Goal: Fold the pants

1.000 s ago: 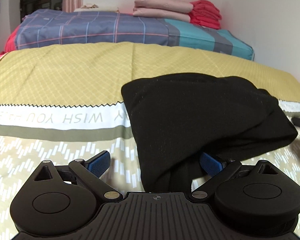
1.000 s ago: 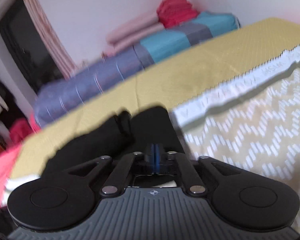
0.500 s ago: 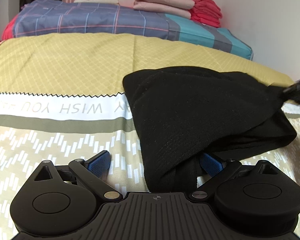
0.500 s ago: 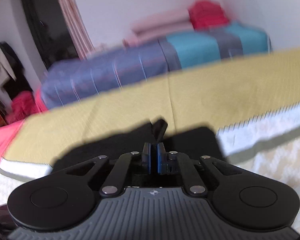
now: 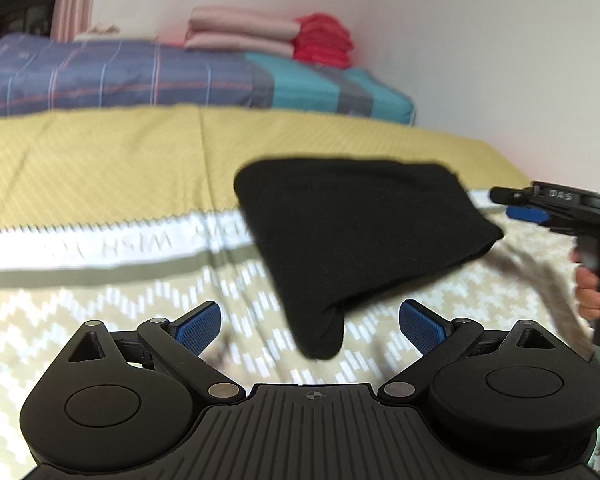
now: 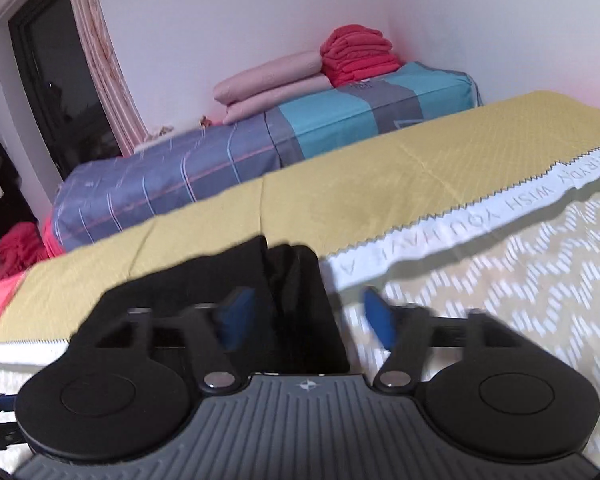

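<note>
Black folded pants (image 5: pixel 360 236) lie on the yellow-and-beige patterned bedspread (image 5: pixel 100 168), across its white lettered band. The left gripper (image 5: pixel 310 322) hangs just short of their near corner, blue pads spread wide, holding nothing. The right gripper (image 6: pixel 306 316), jaws apart, straddles the pants' edge without clamping it.
</note>
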A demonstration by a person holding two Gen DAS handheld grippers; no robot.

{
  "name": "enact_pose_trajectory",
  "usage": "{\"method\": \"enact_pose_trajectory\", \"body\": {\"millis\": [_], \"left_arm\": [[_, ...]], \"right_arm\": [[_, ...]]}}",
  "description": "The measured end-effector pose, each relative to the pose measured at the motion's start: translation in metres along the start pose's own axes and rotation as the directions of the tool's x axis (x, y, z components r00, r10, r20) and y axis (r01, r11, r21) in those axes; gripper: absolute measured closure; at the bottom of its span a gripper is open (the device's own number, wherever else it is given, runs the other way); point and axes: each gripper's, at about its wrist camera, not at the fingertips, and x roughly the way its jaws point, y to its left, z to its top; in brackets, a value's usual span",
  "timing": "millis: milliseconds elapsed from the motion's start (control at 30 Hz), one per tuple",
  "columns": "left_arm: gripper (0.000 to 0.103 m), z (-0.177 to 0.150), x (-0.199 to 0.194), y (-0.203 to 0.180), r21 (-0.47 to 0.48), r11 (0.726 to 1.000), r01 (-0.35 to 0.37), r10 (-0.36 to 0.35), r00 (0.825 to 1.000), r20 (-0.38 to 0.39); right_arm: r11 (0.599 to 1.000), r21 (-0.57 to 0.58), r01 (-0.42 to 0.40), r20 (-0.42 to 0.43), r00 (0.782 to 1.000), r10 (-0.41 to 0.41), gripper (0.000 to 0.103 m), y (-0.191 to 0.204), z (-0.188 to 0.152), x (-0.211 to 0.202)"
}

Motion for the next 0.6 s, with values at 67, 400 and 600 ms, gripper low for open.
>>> {"method": "enact_pose_trajectory", "body": {"millis": [67, 400, 600], "left_arm": [[0.000, 0.014, -0.001, 0.004, -0.021, 1.000, -0.009, 0.010, 1.000, 0.021], [0.000, 0.057, 0.097, 0.048, -0.293, 0.953, 0.077, -0.131, 0.977, -0.169], [0.000, 0.060, 0.116, 0.049, -0.399, 0.891, 0.218, -0.302, 0.940, -0.160]], "right_arm": [[1.000, -0.004, -0.027, -0.057, 0.998, 0.027, 0.022, -0.001, 0.005, 0.012], [0.982, 0.153, -0.112, -0.210, 0.967, 0.143, 0.022, -0.018, -0.003, 0.050], [0.968, 0.212, -0.133, -0.175, 0.969, 0.171, 0.061, -0.012, -0.005, 0.040]]}}
